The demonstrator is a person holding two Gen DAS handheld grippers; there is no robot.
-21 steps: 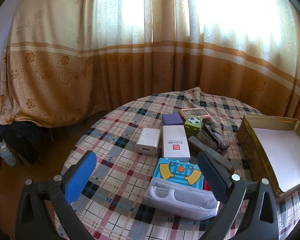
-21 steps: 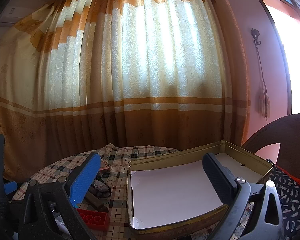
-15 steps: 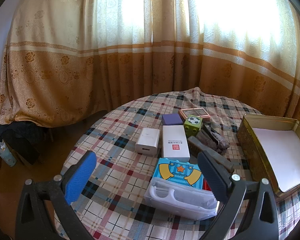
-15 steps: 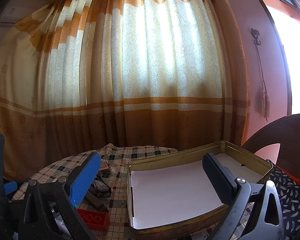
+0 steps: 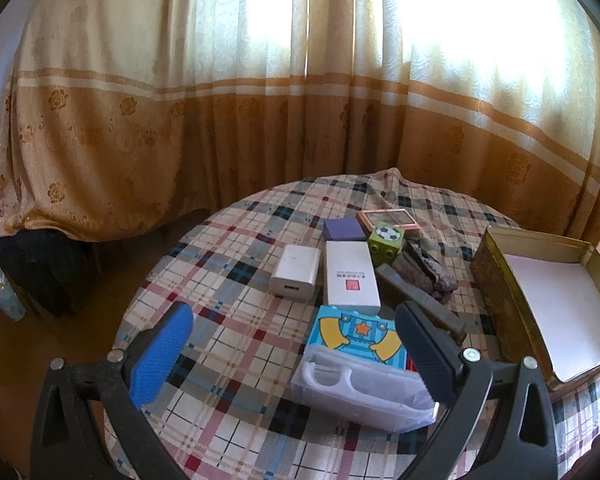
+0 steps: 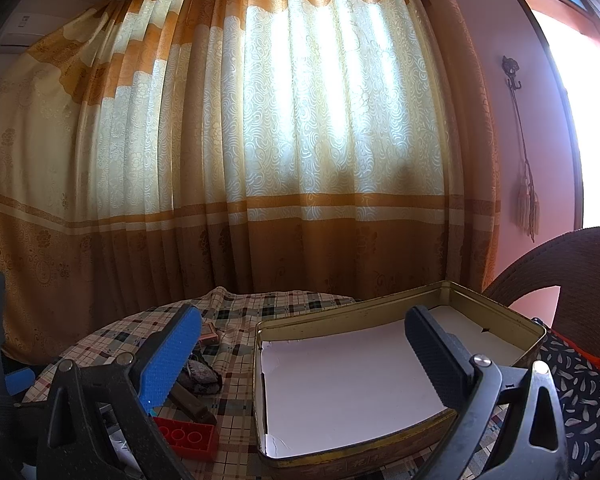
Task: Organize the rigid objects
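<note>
Two empty grippers above a cluttered checked table.
The left gripper (image 5: 296,354) and right gripper (image 6: 302,354) stand fully spread, holding nothing; the gold tin (image 6: 380,309) lies empty beside the boxes.

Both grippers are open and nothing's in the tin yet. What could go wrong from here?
The items lie packed together: closing the left gripper on the clear plastic case may nudge the blue cartoon box against it. The tin sits near the table edge, so a bump from the right gripper might shift it.
</note>
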